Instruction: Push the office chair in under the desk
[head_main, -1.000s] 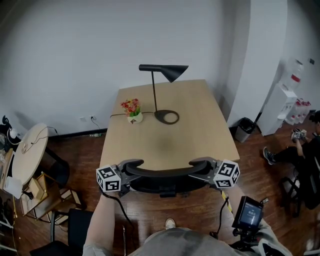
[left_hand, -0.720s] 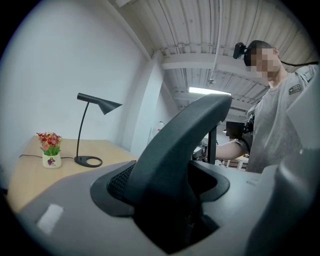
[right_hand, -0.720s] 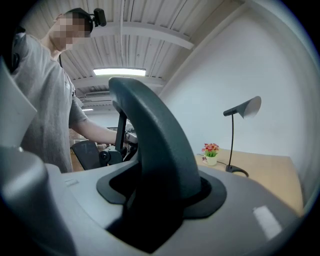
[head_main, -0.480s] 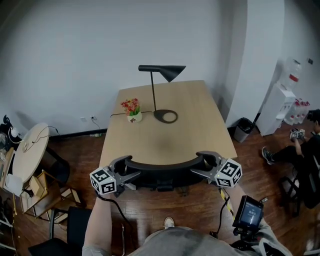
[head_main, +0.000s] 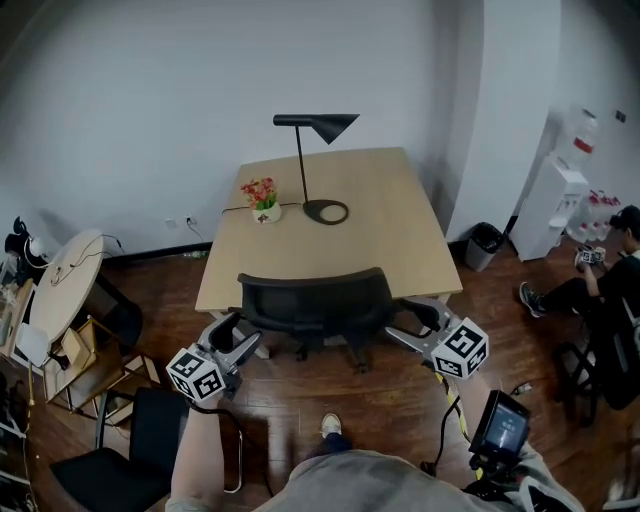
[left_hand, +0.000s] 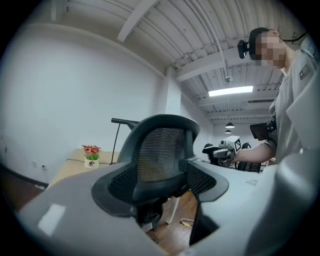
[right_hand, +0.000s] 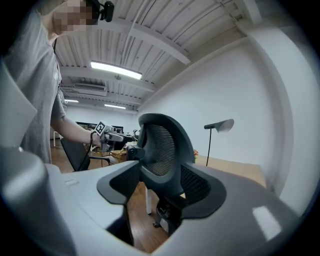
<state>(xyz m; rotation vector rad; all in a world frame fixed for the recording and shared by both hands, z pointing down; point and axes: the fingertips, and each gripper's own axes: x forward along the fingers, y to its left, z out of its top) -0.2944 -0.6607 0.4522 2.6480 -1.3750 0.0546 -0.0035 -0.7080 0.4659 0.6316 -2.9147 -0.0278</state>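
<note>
**A:** Where does the office chair (head_main: 312, 300) stand?

**B:** At the near edge of the surface (head_main: 350, 250), backrest upright. Its seat looks tucked beneath, though the head view hides how deep. The lamp (head_main: 325, 125) stands at the far end, out of the way.

**A:** And the grippers?

**B:** Both released. The left gripper (head_main: 240, 335) hangs just left of the backrest and the right gripper (head_main: 412, 320) just right of it, neither touching. Their jaws have just been closing a little, yet they stand wide with nothing between the pads. Each gripper view shows the chair some way beyond them.

**A:** How will it handle?

**B:** I judge it fairly heavy but easy to roll, on casters over the wood floor (head_main: 400, 400). It probably swivels, so a one-sided shove would spin it rather than send it in.

**A:** Where to take hold?

**B:** On the stiff dark frame at both sides of the backrest, evenly. The mesh panel (left_hand: 160, 152) is soft and would give. The smooth frame may slip under the pads, so clamp it or push flat against it.
</note>
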